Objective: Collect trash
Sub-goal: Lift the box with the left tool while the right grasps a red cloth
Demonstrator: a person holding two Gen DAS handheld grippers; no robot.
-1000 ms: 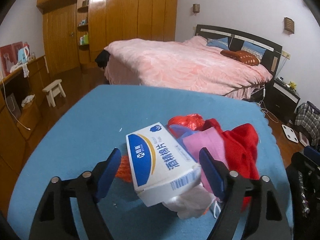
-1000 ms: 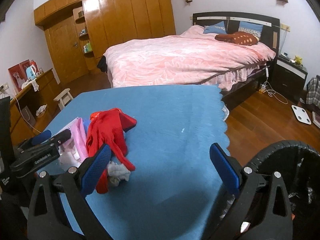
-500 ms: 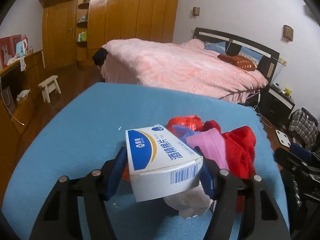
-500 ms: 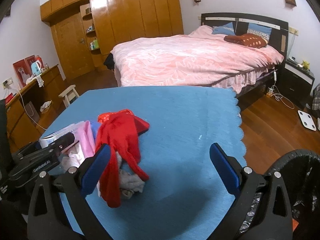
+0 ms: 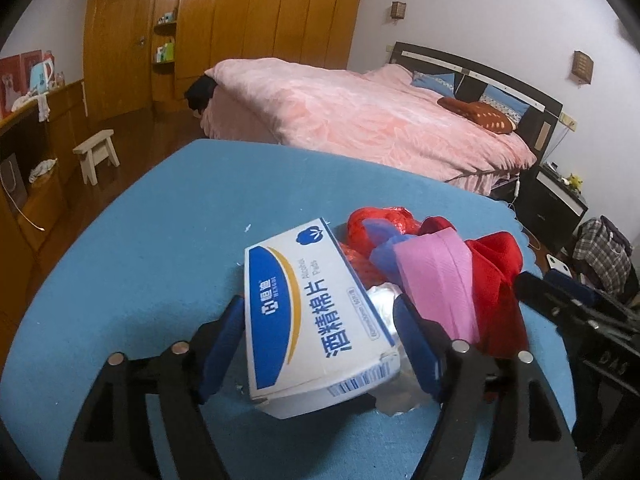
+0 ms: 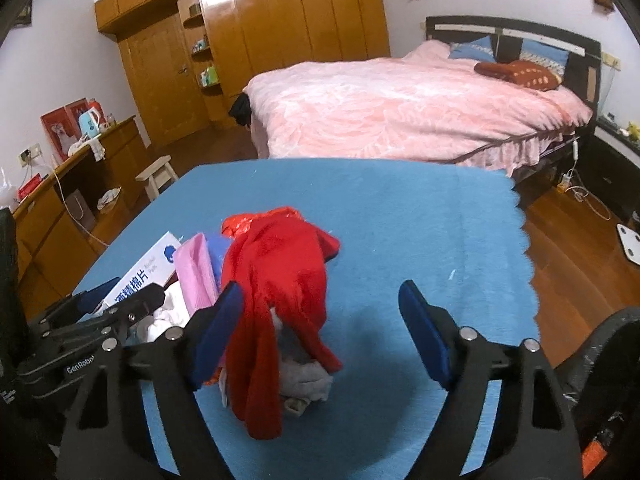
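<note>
The blue table (image 5: 140, 260) carries the whole heap, and the black bin (image 6: 612, 352) waits low at your right. The red cloth (image 6: 280, 280) drapes over a grey wad (image 6: 308, 380). Your right gripper (image 6: 324, 328) is closing around them with its pads clear of both, so push deeper and catch the two together. Your left gripper (image 5: 320, 344) has the box (image 5: 312, 312) between its pads, one on each long side, tilted over the table (careful, those jaws are easing open). Firm up before you swing it to the bin. The box reads "Alcohol Pads" and 酒精棉片, with a barcode on the end. The left gripper's side says "GenRobot".
</note>
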